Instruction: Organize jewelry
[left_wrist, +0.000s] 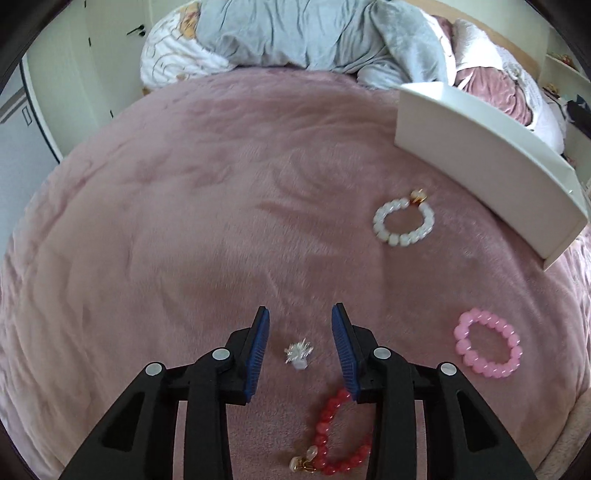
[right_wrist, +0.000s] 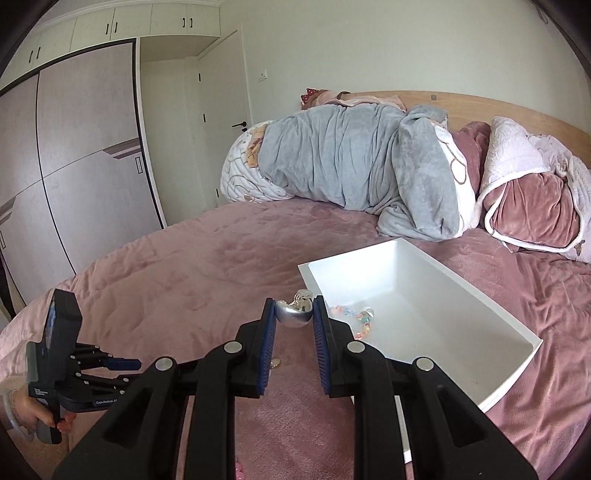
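In the left wrist view my left gripper (left_wrist: 300, 315) is open just above the pink bedspread, with a small silver sparkly piece (left_wrist: 298, 353) lying between its fingers. A red bead bracelet (left_wrist: 338, 432) lies below it, a pink bead bracelet (left_wrist: 488, 349) to the right, and a white bead bracelet (left_wrist: 403, 220) farther off. In the right wrist view my right gripper (right_wrist: 294, 309) is shut on a silver heart-shaped piece (right_wrist: 293, 314), held above the bed beside the near left corner of the white box (right_wrist: 480, 295). A pastel bead bracelet (right_wrist: 352, 317) lies inside the box.
The white box (left_wrist: 480, 155) shows at the right in the left wrist view. Grey and white bedding (right_wrist: 351, 162) and pink pillows (right_wrist: 528, 206) are heaped at the headboard. The left gripper's body (right_wrist: 62, 369) shows at the lower left of the right wrist view. Wardrobe doors (right_wrist: 74, 147) stand left.
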